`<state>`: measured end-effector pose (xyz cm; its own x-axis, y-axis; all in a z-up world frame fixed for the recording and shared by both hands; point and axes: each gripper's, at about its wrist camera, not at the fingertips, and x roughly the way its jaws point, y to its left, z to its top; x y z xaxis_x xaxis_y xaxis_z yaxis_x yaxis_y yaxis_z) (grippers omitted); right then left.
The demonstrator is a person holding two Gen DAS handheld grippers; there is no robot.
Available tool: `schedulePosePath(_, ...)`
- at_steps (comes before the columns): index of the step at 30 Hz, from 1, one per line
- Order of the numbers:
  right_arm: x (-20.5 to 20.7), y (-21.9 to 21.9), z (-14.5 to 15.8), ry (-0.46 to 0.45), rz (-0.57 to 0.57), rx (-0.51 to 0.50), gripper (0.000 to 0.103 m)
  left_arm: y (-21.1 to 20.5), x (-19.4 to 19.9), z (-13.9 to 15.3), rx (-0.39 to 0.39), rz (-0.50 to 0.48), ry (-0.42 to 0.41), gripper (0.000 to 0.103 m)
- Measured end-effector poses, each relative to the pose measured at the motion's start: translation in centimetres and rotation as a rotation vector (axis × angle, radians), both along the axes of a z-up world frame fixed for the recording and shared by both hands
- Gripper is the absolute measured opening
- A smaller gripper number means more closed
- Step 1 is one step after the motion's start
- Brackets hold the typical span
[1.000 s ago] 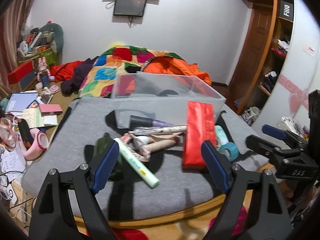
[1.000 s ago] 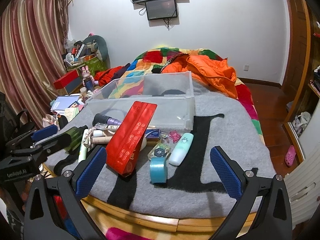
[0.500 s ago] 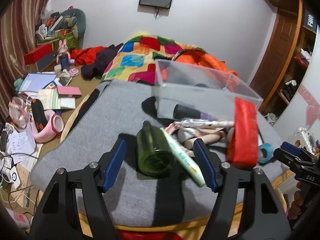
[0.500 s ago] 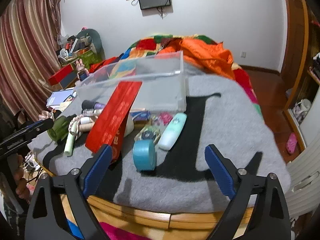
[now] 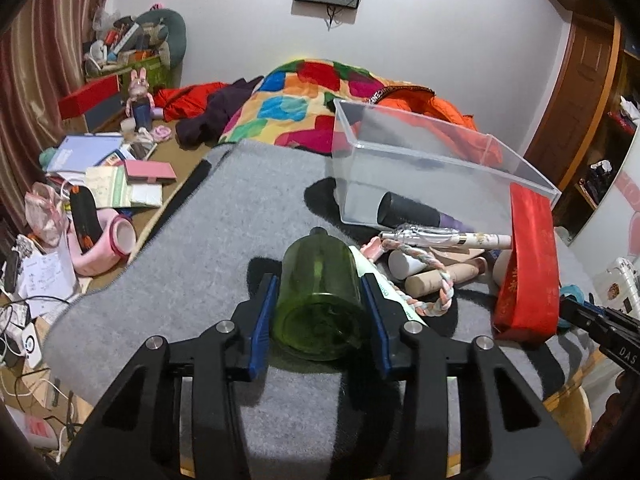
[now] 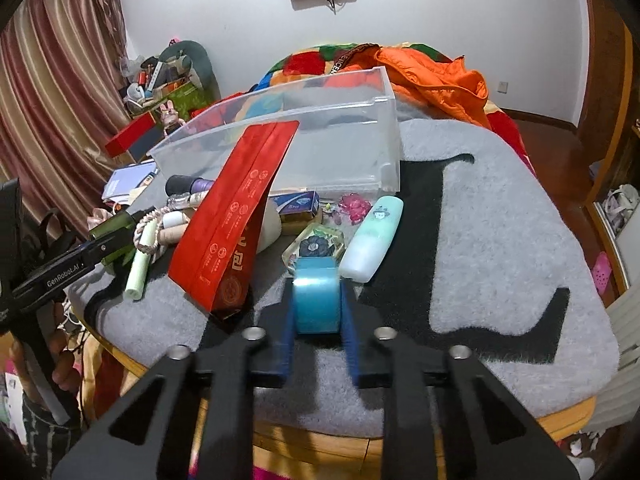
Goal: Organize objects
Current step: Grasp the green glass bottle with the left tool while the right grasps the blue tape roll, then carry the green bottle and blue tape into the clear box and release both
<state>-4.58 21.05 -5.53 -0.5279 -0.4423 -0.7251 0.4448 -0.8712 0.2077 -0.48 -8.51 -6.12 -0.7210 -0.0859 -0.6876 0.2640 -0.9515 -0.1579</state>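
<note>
None of the loose things appears to be packed yet: the clear plastic bin (image 5: pixel 420 168), taken as the landmark, looks nearly empty, though a dark shape low inside it cannot be made out. Everything else is spread on the grey mat (image 5: pixel 224 232) in front of the bin. Against the bin's front wall a red packet (image 6: pixel 236 216) is propped on end. Well in front of the bin's left end, a green glass bottle (image 5: pixel 320 300) lies on its side and is clamped at its base by the left gripper (image 5: pixel 320 312), whose jaws have just been closing onto it. In front of the bin's right half, a blue tape roll (image 6: pixel 316 296) is pinched between the blue pads of the right gripper (image 6: pixel 316 320), likewise just closed. Both picks are judged made; the lifts, the drops into the bin and the remaining clutter are left.
</note>
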Motion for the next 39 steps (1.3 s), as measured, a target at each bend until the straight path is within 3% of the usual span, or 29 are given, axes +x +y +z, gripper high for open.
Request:
schedulePosePath(11, 0.4, 0.4, 3.3, 0.092, 0.004, -0.029, 0.016, 0.8, 0.7, 4.5, -0.015, -0.037, 0.102, 0.041)
schedulePosePath(24, -2.5, -1.0, 8.7, 0.244, 0.01, -0.038, 0.016, 3.4, -3.2, 8.9, -0.035, -0.133, 0.172, 0.041)
schedulePosePath(30, -5.8, -2.2, 9.6, 0.248, 0.006, -0.041, 0.016, 3.6, -6.5, 9.1, -0.014, -0.167, 0.149, 0.041)
schedulePosePath(39, -10.8, -4.4, 8.1, 0.171, 0.023, -0.014, 0.016, 3.5, -11.6, 7.5, 0.024, -0.21, 0.062, 0.041)
